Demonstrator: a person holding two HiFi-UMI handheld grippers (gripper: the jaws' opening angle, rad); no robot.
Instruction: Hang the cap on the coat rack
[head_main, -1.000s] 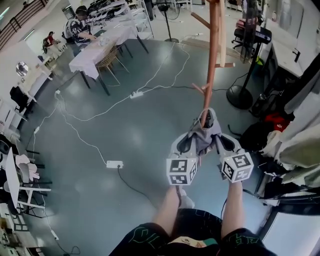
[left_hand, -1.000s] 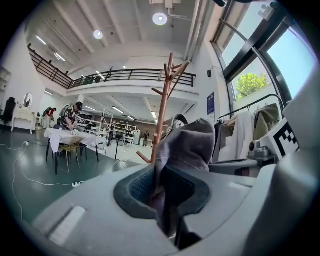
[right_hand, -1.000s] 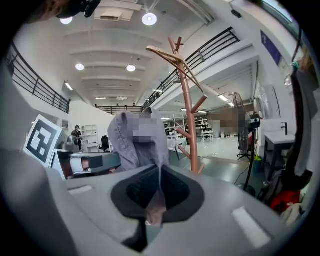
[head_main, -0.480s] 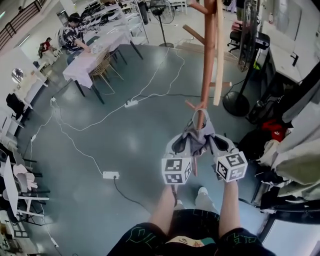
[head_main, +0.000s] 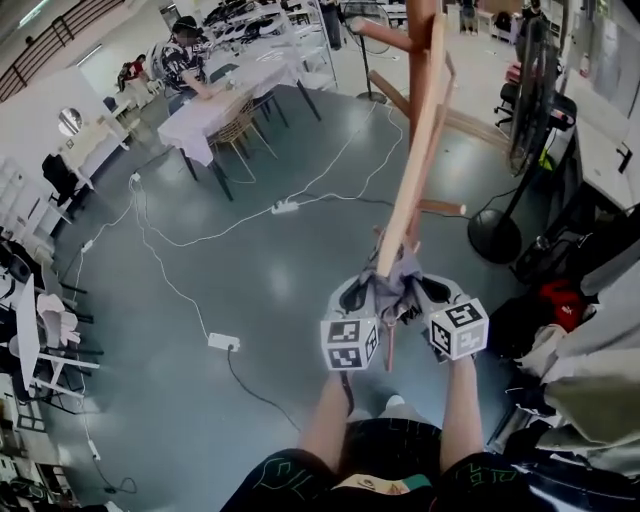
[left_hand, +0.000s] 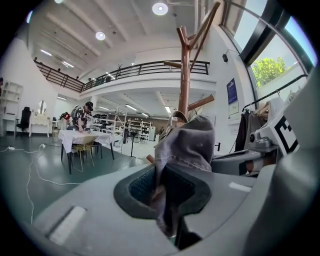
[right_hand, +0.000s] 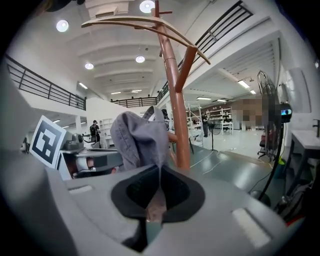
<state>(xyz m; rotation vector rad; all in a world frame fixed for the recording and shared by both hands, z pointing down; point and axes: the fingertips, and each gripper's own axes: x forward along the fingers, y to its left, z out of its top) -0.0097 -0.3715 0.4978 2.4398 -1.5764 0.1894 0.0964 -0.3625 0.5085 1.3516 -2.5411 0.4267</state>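
A grey cap (head_main: 398, 283) hangs bunched between my two grippers, right against the wooden coat rack (head_main: 413, 165). My left gripper (head_main: 357, 296) is shut on the cap's left side, my right gripper (head_main: 433, 291) on its right side. In the left gripper view the cap (left_hand: 186, 145) rises out of the closed jaws of that gripper (left_hand: 167, 202), with the rack's pole (left_hand: 185, 75) and pegs just behind. In the right gripper view the cap's fabric (right_hand: 139, 139) is pinched in that gripper (right_hand: 157, 200); the pole (right_hand: 175, 100) stands close behind, its curved arm overhead.
A white-clothed table (head_main: 215, 105) with a seated person (head_main: 186, 62) stands far left. Cables and a power strip (head_main: 223, 341) lie on the floor. A standing fan's base (head_main: 495, 232) and piled clothes (head_main: 590, 340) crowd the right side. The person's legs are below the grippers.
Both grippers, still holding the cap, have come closer to the rack and higher along its pole. The pole now looms larger and slants across the head view.
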